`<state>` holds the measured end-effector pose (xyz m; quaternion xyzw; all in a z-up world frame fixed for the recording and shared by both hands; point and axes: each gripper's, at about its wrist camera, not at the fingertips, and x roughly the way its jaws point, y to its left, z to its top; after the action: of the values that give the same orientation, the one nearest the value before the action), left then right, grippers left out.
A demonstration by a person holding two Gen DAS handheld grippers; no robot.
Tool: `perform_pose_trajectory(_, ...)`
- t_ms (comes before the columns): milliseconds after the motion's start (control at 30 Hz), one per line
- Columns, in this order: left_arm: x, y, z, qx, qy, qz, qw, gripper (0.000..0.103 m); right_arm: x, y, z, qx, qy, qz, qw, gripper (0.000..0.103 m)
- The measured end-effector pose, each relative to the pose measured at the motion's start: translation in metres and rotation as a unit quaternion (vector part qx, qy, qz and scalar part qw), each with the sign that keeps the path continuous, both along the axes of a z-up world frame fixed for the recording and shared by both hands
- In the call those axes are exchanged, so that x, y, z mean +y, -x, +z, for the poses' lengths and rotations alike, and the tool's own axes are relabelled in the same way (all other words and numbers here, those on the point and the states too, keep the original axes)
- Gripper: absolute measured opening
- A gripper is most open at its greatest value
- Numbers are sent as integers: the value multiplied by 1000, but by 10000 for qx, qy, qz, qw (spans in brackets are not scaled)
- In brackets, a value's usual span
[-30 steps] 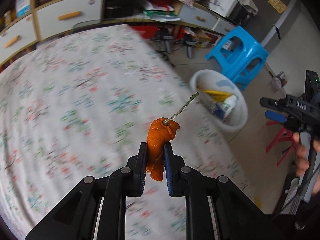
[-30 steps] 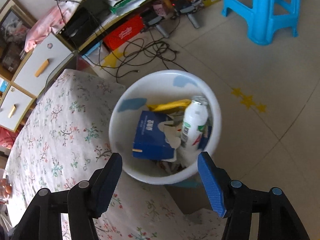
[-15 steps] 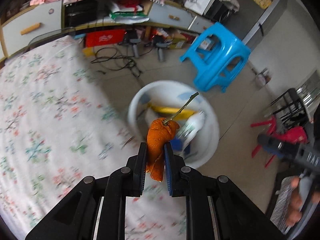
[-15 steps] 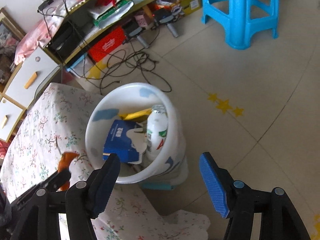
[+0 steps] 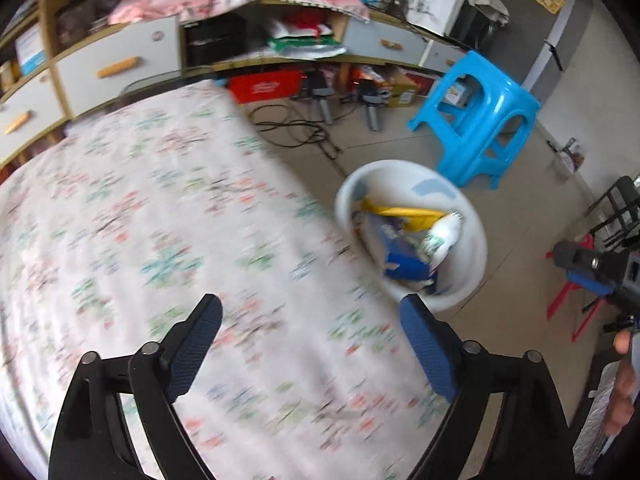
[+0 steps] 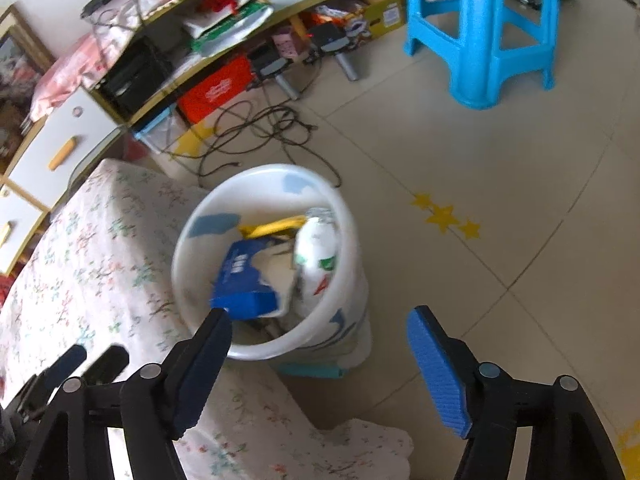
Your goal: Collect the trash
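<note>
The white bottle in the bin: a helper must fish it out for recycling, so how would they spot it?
Find the white bin on the floor beside the flowered bed. Inside, the bottle leans against the wall farthest from the bed. It alone is white with a green-and-red label, next to a blue box.

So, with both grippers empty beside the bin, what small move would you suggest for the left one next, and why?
Probably swing the left gripper back over the floral tablecloth to look for more trash. Its jaws are opening with nothing between them, and the white bin beside the table's edge already holds a blue box, a white bottle and a yellow wrapper. This stretch of cloth shows no trash.
</note>
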<state>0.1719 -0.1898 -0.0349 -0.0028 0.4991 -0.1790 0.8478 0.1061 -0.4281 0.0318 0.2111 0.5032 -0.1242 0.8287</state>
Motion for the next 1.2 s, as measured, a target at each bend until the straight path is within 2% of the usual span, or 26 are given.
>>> perform_pose_trajectory(233,68,34,9,138,-164,392,9990,97,44,0,8,-86,153,494,9986,82)
perform_pose_trajectory(433,119,68,17,6,-205,852,9962,98,86,7,11,-171,150,857,9961,85)
perform_pose_trajectory(567,149,87,25,8,-93,1217,9925,98,121,16,14,-239,248,1224,9919,86)
perform_pose_trajectory(700,168,107,33,-214,-218,1407,9896,98,153,26,16,-318,423,1567,9862,88)
perform_pose_trajectory(900,196,132,32,-300,-365,1664,9849,98,189,40,16,-513,658,1949,9773,91)
perform_pose_trajectory(1100,213,152,30,-399,-421,1814,9817,98,213,51,12,-652,1164,2217,9660,95)
perform_pose_trajectory(1200,218,156,29,-415,-461,1839,9810,98,221,57,10,-667,1267,2319,9621,95)
